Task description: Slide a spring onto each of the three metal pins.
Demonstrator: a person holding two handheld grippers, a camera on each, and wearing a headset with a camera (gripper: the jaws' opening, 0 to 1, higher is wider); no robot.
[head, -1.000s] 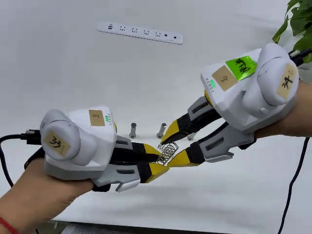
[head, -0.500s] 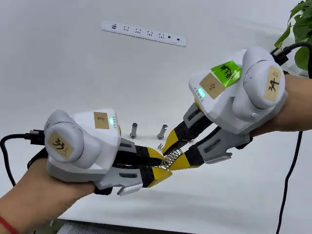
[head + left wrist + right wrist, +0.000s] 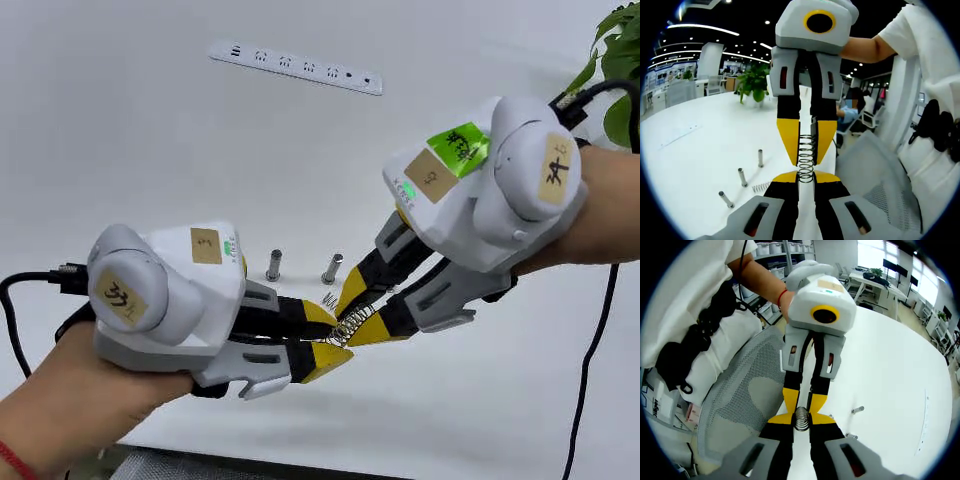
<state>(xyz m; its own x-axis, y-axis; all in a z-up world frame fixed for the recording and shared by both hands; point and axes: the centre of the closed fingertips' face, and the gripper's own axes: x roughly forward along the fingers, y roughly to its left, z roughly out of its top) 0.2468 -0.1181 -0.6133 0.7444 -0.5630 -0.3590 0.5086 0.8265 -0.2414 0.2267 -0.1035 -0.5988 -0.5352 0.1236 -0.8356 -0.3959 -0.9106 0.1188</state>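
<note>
While both tools meet tip to tip above the counter (image 3: 150, 150), the spring (image 3: 349, 325) is carried between them, clear of the surface. The left tool (image 3: 330, 338) is closed narrow on one end of the coil. The right tool (image 3: 355, 315) is closed narrow on the other end; in the left gripper view its yellow fingers press against the sides of the coil.

The spring's long axis runs straight from one tool to the other, in line with both sets of jaws, and appears close to level. The pins (image 3: 742, 177) stand on end on the counter, beyond and below the tips. The spring's axis therefore lies across that of a pin, and the coming move has to turn it upright.

The closest pin (image 3: 332, 268) is just beside the upper jaw of the right tool, so the right hand is judged the nearer. The left hand is held low and nearly level. The right hand slopes down from above. A second spring (image 3: 760, 187) lies flat near the pins.
</note>
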